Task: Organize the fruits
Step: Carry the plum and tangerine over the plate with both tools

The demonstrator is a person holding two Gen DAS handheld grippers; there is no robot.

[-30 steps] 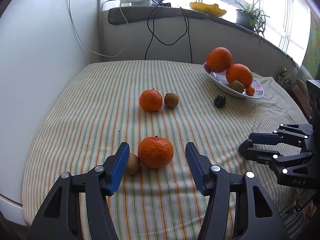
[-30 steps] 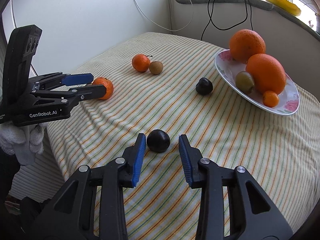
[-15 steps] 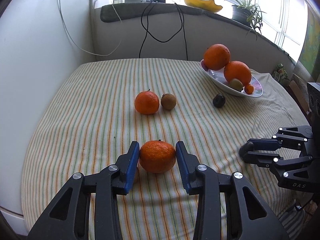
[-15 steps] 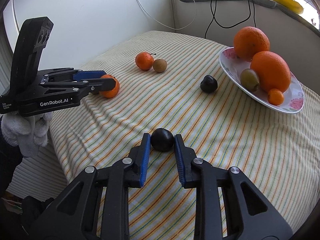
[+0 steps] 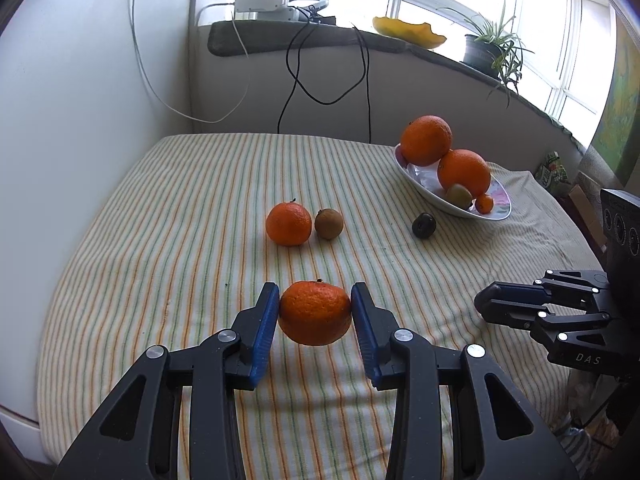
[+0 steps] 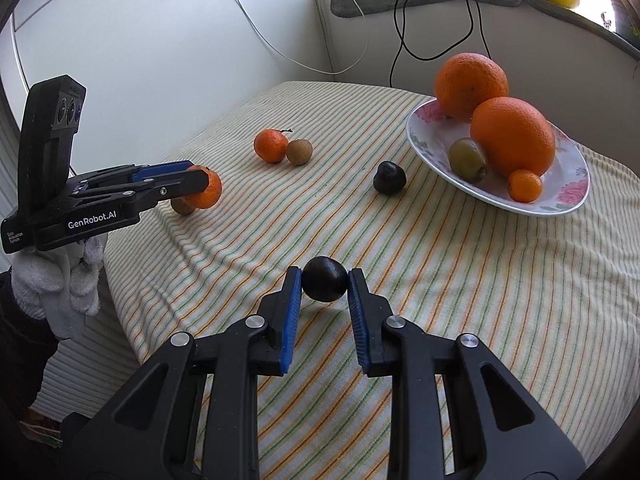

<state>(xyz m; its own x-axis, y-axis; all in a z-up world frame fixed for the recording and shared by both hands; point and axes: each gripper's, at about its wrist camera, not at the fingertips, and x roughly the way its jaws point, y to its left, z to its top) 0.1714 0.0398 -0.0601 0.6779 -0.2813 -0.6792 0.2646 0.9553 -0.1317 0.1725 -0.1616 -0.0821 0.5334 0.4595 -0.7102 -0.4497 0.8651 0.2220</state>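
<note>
Both lifted since earlier | left gripper [image 5: 315,310] clamps tangerine [image 5: 315,312] | right gripper [image 6: 324,286] clamps plum [image 6: 324,284]

My left camera rides low behind my left hand-held gripper [image 5: 315,312], looking along its fingers across the striped-cloth counter [image 5: 192,208] toward the windowsill, close above the cloth. My right camera sits just as low behind my right hand-held gripper [image 6: 324,285], facing the corner wall from the counter's right side. Both views share the white floral plate [image 5: 424,194] [image 6: 560,200] of fruit, and each one sees the other hand-held gripper at its edge.
</note>
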